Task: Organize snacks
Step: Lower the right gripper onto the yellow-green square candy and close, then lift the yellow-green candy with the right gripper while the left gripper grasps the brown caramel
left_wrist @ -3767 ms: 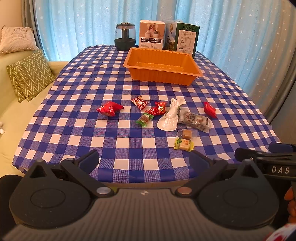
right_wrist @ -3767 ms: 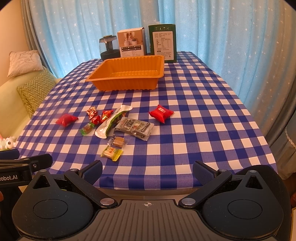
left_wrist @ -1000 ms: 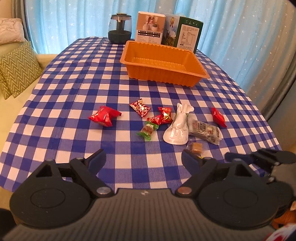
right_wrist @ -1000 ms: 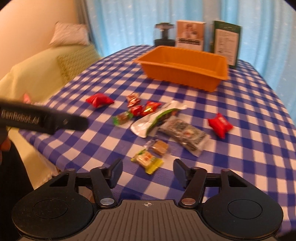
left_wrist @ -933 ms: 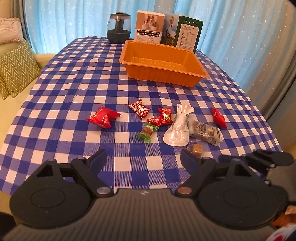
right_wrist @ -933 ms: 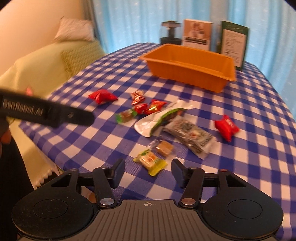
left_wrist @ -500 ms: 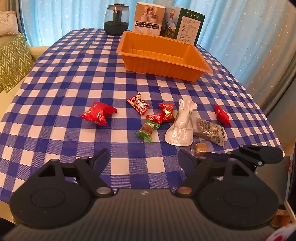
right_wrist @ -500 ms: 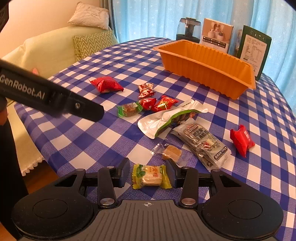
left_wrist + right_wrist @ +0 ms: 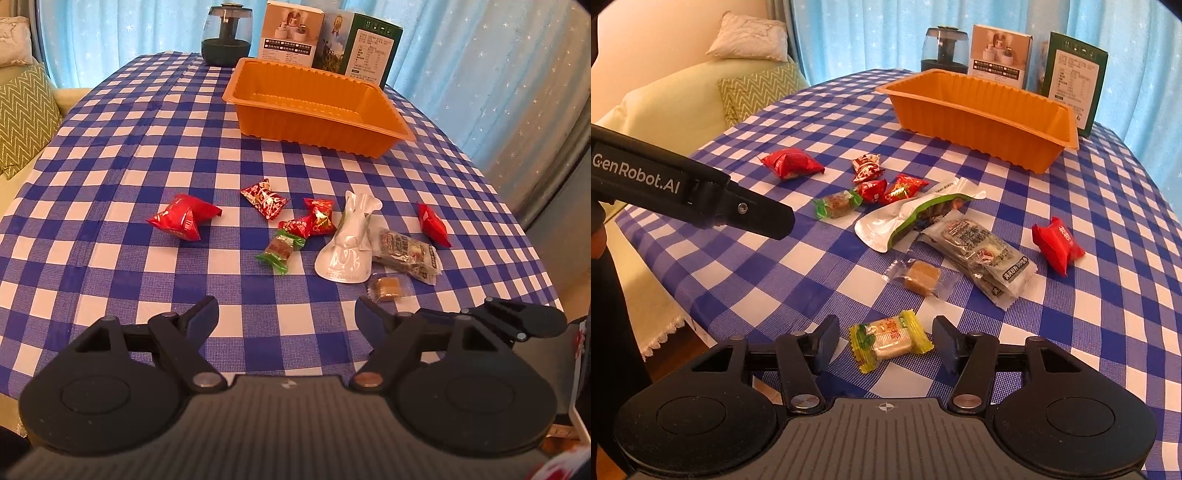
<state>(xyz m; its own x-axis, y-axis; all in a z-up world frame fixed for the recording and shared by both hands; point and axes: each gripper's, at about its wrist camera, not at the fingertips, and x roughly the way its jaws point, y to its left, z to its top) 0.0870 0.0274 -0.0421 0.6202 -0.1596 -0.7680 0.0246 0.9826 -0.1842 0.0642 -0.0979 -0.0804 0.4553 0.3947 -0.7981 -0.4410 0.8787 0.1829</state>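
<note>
Checked tablecloth (image 9: 1108,295): right gripper (image 9: 884,341) spread, unclenched, straddling yellow-wrapped candy (image 9: 888,338); left gripper (image 9: 286,314) released, holding nothing

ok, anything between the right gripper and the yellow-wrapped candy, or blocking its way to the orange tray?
Nothing visible. The yellow-wrapped candy lies between the open right gripper fingers, not yet pinched. The other snacks lie flat on the table toward the orange tray, easy to pass over.
</note>
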